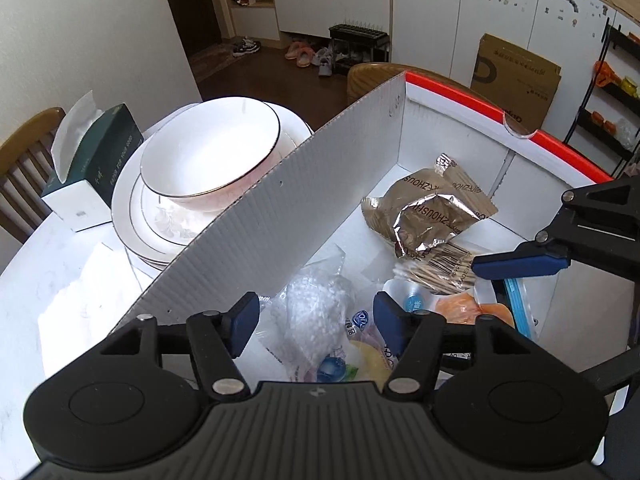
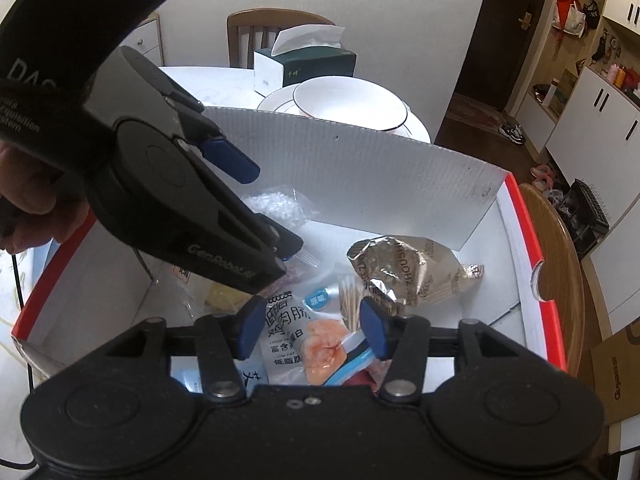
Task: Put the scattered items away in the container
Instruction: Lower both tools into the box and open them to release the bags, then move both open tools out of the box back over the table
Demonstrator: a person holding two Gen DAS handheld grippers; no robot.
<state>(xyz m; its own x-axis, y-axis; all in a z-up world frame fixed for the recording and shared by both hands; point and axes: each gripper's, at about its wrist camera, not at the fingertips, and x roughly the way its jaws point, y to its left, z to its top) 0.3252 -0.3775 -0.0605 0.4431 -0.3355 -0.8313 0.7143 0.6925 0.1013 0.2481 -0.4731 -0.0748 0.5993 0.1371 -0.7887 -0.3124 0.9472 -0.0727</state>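
Observation:
A white cardboard box [image 1: 304, 200] with a red rim [image 2: 532, 240] holds the items. Inside lie a foil snack packet [image 1: 428, 212], a pack of cotton swabs [image 1: 436, 272], a clear bag of white pellets [image 1: 316, 308] and a white chicken-breast packet [image 2: 296, 336]. My left gripper [image 1: 316, 320] hangs open over the pellet bag with nothing pressed between its pads. In the right wrist view the left gripper [image 2: 264, 204] reaches in from the upper left. My right gripper [image 2: 311, 328] stands open above the chicken-breast packet. One of its blue pads [image 1: 520, 265] shows at the right of the left wrist view.
A stack of white plates with a bowl [image 1: 208, 156] stands just behind the box's tall flap. A green and white tissue box [image 1: 92, 164] sits further left on the white table [image 1: 48, 280]. Wooden chairs [image 2: 272, 28] ring the table. A hand [image 2: 28, 208] holds the left gripper.

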